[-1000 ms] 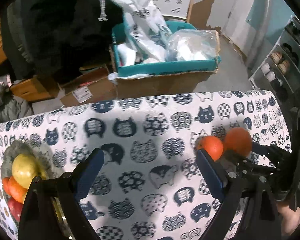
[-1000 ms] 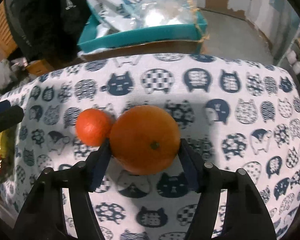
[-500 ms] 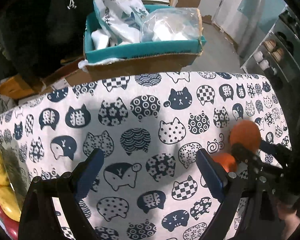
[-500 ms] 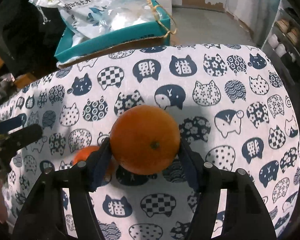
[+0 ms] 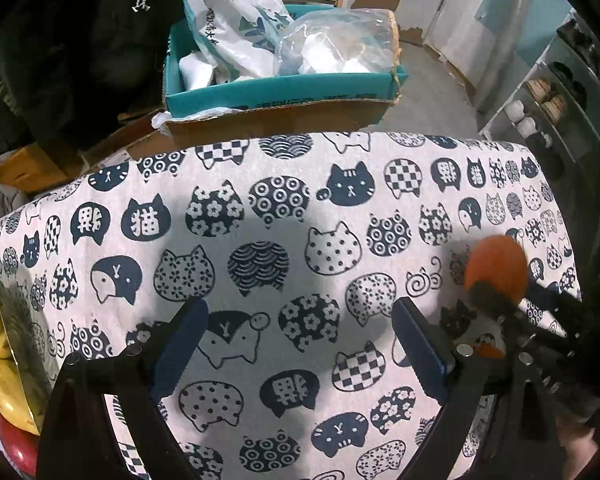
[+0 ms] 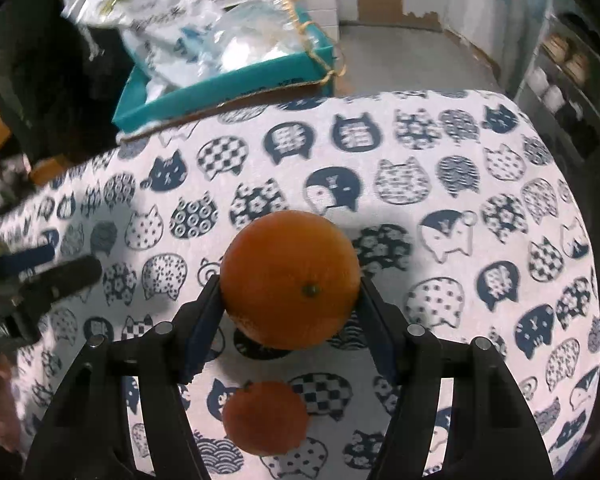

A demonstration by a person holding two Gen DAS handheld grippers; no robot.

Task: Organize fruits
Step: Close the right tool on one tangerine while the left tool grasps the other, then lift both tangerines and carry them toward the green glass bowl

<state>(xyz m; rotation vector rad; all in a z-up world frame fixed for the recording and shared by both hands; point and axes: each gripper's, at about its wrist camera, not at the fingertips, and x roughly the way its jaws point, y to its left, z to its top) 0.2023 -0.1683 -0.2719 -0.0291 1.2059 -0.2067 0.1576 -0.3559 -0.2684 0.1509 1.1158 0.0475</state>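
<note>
the right gripper (image 6: 290, 300) is clamped on a large orange (image 6: 290, 280), carried clear above the cat-print cloth (image 6: 440, 208), with a smaller orange (image 6: 265, 416) lying on the cloth below and behind its fingertips. the left gripper (image 5: 300, 348) hangs wide and empty over bare cloth, a bowl of fruit (image 5: 4, 360) far off its left finger. this looks like the carry step; next the held orange likely needs moving across to that bowl, then lowering and letting go gently.

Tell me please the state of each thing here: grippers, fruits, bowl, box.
Right gripper: shut on large orange, held above the cloth.
Left gripper: open, empty.
Small orange: lying loose on the cloth.
Fruit bowl: holds several fruits.
Teal box: open, filled with bags.
</note>
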